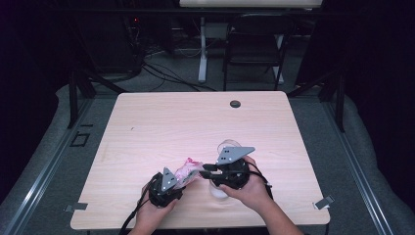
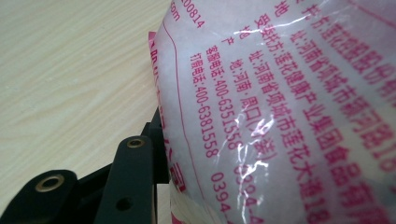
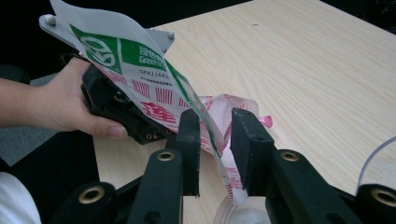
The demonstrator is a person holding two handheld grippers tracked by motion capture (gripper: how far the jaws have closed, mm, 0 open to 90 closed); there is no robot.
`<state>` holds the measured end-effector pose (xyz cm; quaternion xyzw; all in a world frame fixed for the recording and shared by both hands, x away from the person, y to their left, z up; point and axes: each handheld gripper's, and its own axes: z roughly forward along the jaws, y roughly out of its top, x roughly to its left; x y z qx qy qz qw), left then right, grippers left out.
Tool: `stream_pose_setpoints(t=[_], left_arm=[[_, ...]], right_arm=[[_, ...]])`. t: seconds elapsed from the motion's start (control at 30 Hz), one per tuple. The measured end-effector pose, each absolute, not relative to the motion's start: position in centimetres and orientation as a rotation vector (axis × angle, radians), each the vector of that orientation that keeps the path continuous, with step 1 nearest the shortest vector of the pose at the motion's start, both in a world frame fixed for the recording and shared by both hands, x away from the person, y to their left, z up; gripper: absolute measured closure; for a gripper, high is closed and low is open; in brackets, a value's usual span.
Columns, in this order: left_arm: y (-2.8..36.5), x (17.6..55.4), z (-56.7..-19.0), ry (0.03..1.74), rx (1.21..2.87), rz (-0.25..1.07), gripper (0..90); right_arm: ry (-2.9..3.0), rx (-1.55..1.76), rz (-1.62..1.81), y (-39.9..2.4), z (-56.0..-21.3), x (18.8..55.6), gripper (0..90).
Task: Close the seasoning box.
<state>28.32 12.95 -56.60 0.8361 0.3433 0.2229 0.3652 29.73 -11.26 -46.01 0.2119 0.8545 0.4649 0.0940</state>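
Above the clear cup [image 1: 222, 188], a white-powder packet [image 1: 187, 171] tilts.

The bag [image 3: 154, 88] is white with pink print and a green band; the tongs [image 3: 215, 154] are black; the tabletop [image 1: 195, 122] is pale wood grain.

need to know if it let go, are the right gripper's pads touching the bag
Apart. In the right gripper view the bag hangs between the right gripper's open jaws, with a gap showing at each pad.

Dim room, grey floor [image 1: 323, 127], black folding chair [image 1: 254, 46] beyond pale wooden table [image 1: 195, 122].
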Motion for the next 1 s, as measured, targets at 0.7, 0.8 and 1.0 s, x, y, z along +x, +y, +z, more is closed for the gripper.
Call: stream_pose_setpoints(t=[0.7, 0.8, 1.0], left_arm=[[12.9, 27.8, -55.6, 0.830, 2.197, 0.737, 59.4], [12.9, 27.7, -55.5, 0.829, 2.196, 0.736, 59.4], [12.9, 27.7, -55.5, 0.823, 2.194, 0.737, 59.4]], right_arm=[[2.523, 0.551, 1.382, -10.7, -45.4, 28.9, 61.4], [2.520, 0.544, 1.383, -10.6, -45.4, 28.8, 61.3], [2.527, 0.518, 1.384, -10.5, -45.2, 28.6, 61.3]])
